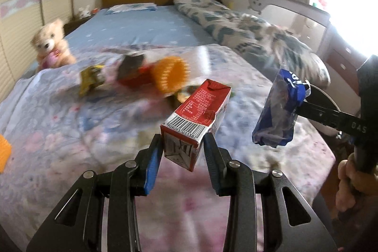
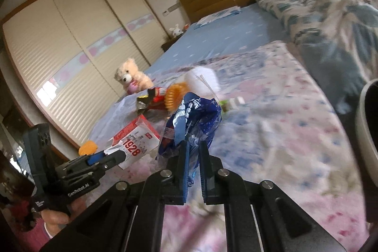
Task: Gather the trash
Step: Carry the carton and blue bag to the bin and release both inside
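Left wrist view shows the left gripper (image 1: 182,141) clamped on a red-and-white carton (image 1: 196,119), its blue pads pressing the carton's lower sides while the barcode faces the camera and the red top tilts away over the bed (image 1: 70,134). To the right, the right gripper (image 1: 304,103) reaches in from the edge, pinching a crumpled blue wrapper (image 1: 276,110) that hangs clear of the floral quilt; a hand (image 1: 349,183) grips its handle at the lower right. From the right wrist view, that gripper (image 2: 193,150) has its fingers drawn together on the wrapper (image 2: 193,119), which bulges up above the tips. At the left of that view the left gripper (image 2: 106,157) holds the carton (image 2: 137,141), which shows the figures 1928. Farther up the bed lies a blurred cluster: a yellow packet (image 1: 92,79), a red packet (image 1: 134,77) and an orange mesh cup (image 1: 170,73). A teddy bear (image 1: 50,44) sits at the bed's left edge, beside the wardrobe (image 2: 70,51).
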Action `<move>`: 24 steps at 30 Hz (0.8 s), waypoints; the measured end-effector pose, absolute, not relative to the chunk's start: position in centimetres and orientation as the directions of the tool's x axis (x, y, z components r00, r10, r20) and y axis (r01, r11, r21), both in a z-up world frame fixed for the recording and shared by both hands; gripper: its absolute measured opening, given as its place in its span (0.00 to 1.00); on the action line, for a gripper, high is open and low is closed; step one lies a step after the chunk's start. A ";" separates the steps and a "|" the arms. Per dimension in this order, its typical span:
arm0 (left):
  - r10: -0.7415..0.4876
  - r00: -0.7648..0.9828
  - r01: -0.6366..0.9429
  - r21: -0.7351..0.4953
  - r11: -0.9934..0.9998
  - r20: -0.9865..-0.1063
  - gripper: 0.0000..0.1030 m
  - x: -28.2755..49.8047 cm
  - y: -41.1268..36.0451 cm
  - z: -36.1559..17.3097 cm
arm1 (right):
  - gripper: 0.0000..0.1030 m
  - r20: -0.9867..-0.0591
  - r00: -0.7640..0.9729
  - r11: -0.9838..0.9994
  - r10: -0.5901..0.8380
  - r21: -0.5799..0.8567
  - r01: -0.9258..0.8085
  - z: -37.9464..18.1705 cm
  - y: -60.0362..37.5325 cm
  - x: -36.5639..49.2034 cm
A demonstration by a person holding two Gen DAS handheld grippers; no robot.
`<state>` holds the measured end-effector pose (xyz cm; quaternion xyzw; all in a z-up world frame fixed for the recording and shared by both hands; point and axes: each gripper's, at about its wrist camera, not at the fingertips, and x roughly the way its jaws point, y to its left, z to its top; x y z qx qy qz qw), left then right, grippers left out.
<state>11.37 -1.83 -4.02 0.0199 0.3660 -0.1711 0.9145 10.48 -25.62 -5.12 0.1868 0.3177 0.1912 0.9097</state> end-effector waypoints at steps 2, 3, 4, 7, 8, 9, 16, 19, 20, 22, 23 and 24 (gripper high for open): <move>-0.316 0.669 0.351 -0.088 0.932 -0.673 0.33 11.1 -3.1 -3.8 | 0.07 -0.501 0.737 0.859 0.453 0.467 -0.210 -5.1 -27.1 9.7; -0.323 0.666 0.362 -0.087 0.928 -0.673 0.33 11.0 -3.7 -3.7 | 0.07 -0.496 0.744 0.859 0.448 0.471 -0.202 -5.1 -27.7 9.4; -0.329 0.663 0.371 -0.087 0.925 -0.673 0.33 10.9 -4.3 -3.6 | 0.07 -0.490 0.754 0.859 0.437 0.476 -0.189 -5.0 -28.6 8.9; -0.345 0.653 0.399 -0.081 0.913 -0.674 0.33 10.8 -6.1 -3.4 | 0.07 -0.484 0.777 0.863 0.402 0.484 -0.145 -5.0 -30.8 7.8; -0.350 0.650 0.406 -0.081 0.910 -0.674 0.33 10.8 -6.6 -3.4 | 0.07 -0.485 0.782 0.865 0.391 0.485 -0.132 -5.0 -31.4 7.6; -0.357 0.646 0.415 -0.081 0.906 -0.675 0.33 10.7 -7.2 -3.4 | 0.07 -0.490 0.786 0.867 0.377 0.484 -0.115 -5.0 -32.2 7.2; -0.392 0.625 0.479 -0.066 0.875 -0.675 0.33 10.1 -11.6 -3.1 | 0.07 -0.484 0.822 0.871 0.300 0.490 -0.029 -5.2 -36.5 4.9; -0.408 0.615 0.506 -0.060 0.861 -0.675 0.33 9.9 -13.4 -2.9 | 0.07 -0.483 0.835 0.868 0.263 0.496 0.014 -5.2 -38.3 4.0; -0.413 0.612 0.514 -0.057 0.856 -0.675 0.33 9.9 -14.1 -2.8 | 0.07 -0.482 0.839 0.867 0.251 0.497 0.026 -5.1 -38.9 3.8; -0.425 0.602 0.533 -0.056 0.844 -0.676 0.33 9.9 -15.3 -2.8 | 0.07 -0.483 0.846 0.865 0.225 0.498 0.054 -5.1 -40.3 3.2; -0.430 0.598 0.541 -0.055 0.839 -0.676 0.33 9.9 -15.8 -2.7 | 0.07 -0.483 0.849 0.864 0.214 0.499 0.066 -5.1 -40.8 2.9; -0.435 0.594 0.550 -0.053 0.833 -0.676 0.33 9.9 -16.3 -2.7 | 0.07 -0.481 0.854 0.862 0.199 0.501 0.081 -5.1 -41.6 2.6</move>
